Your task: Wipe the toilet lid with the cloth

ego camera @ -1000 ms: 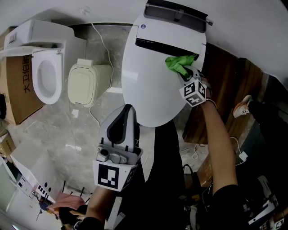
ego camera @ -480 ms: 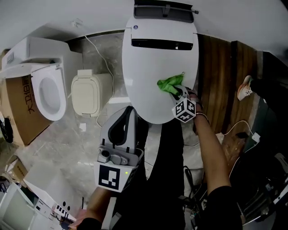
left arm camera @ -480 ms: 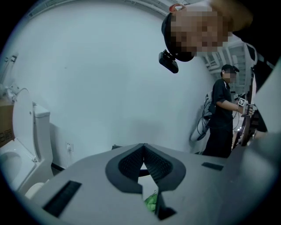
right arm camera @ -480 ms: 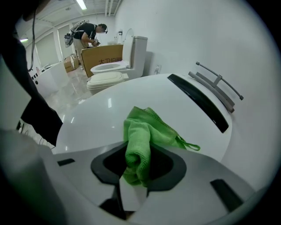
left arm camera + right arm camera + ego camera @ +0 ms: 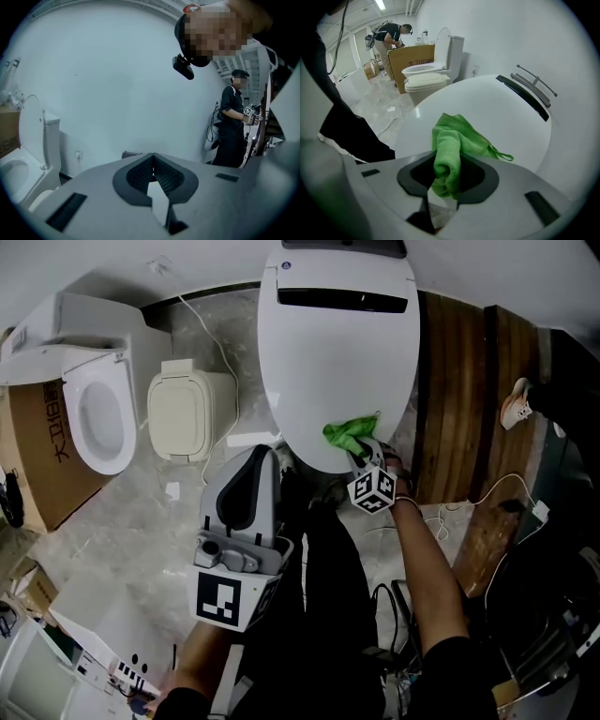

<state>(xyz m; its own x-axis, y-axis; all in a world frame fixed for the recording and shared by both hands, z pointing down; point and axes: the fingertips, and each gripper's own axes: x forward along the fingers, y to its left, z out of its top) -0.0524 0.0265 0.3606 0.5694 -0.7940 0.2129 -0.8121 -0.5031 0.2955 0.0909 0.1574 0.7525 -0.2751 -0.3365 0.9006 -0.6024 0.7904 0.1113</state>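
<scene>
The white toilet lid lies closed, filling the top middle of the head view. A green cloth rests on its front right part, close to the rim. My right gripper is shut on the cloth from the near side, its marker cube just below. In the right gripper view the cloth bunches out of the right gripper and drapes onto the lid. My left gripper hangs shut and empty off the lid's front left. In the left gripper view the left gripper faces a bare wall.
A second toilet with its seat showing stands at the left by a cardboard box. A beige lidded unit sits between the toilets. Wooden planks and cables lie to the right. A person stands in the background.
My right gripper has dragged the green cloth from near the lid's hinge down the right side to the front rim. The left gripper has stayed put.
</scene>
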